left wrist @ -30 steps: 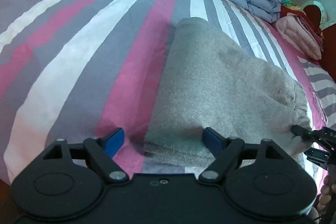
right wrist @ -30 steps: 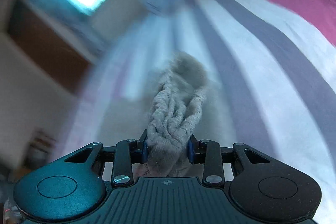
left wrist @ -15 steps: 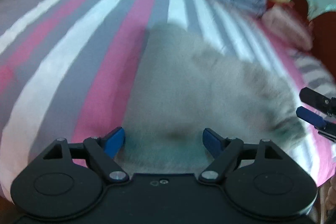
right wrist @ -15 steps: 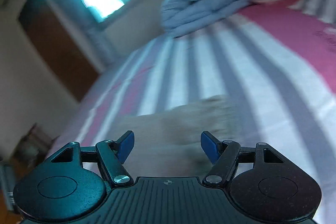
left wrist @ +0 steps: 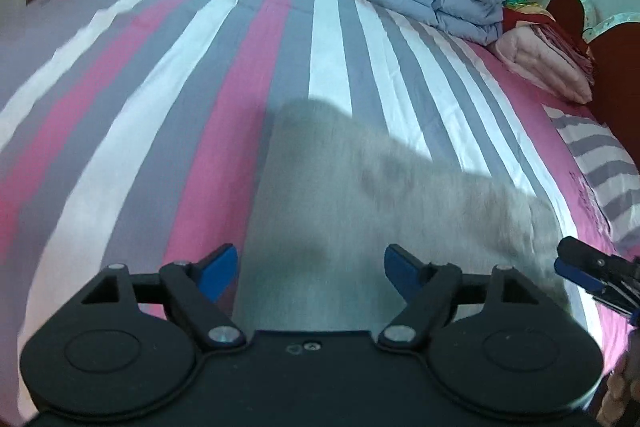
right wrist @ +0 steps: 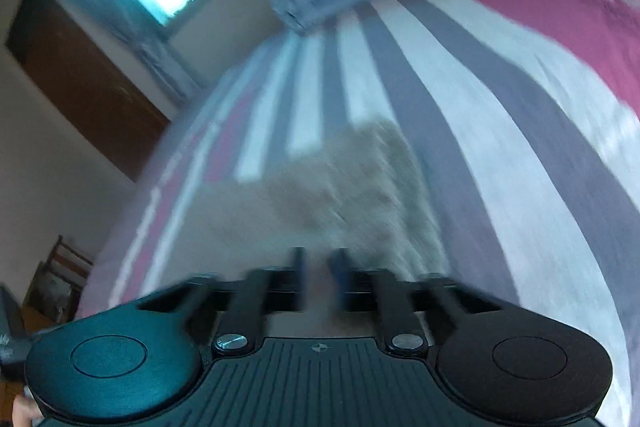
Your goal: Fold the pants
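The pants (left wrist: 360,195) lie on the striped bed (left wrist: 160,87) as a thick, grey, fleecy bundle, already doubled over itself, with the gathered end toward the right side. They look soft, light and floppy. A fold will likely sag or slide open unless it is lifted at 2 corners of 1 edge at once, and the fuzzy cloth should give the pads good friction. The near edge and the bunched right end seem the best places to take hold, pinching through all layers so that none is left behind. The left gripper (left wrist: 311,269) hangs just above the near edge with its blue fingers (left wrist: 218,271) released and spread wide. They have just been closing a little, and the pants fill the view between them, but neither pad presses on the cloth. The right gripper (right wrist: 319,261) sits at the right end of the bundle. Its fingers have just been closing and stand near together with only a narrow gap. The right wrist view is blurred, so whether any cloth is caught in that gap cannot be told.
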A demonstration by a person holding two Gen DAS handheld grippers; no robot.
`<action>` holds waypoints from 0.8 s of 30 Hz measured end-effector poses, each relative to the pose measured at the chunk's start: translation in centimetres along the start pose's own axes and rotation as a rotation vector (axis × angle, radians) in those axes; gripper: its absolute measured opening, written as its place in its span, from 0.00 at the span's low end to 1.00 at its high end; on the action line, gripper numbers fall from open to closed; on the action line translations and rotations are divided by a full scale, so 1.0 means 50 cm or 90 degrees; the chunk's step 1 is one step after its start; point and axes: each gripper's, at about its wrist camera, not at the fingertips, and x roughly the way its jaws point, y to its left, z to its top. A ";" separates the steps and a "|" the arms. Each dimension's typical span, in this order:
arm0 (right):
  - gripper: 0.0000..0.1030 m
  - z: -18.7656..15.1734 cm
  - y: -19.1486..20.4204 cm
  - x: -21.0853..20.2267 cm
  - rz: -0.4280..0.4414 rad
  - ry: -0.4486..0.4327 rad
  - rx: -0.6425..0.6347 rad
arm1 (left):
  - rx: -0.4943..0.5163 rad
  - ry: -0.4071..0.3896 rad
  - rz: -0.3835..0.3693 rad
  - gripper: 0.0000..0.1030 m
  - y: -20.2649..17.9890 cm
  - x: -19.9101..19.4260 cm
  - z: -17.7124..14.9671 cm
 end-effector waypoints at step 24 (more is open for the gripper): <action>0.55 0.011 0.000 0.113 -0.004 0.009 -0.031 | 0.023 0.027 0.055 0.60 -0.001 0.084 0.017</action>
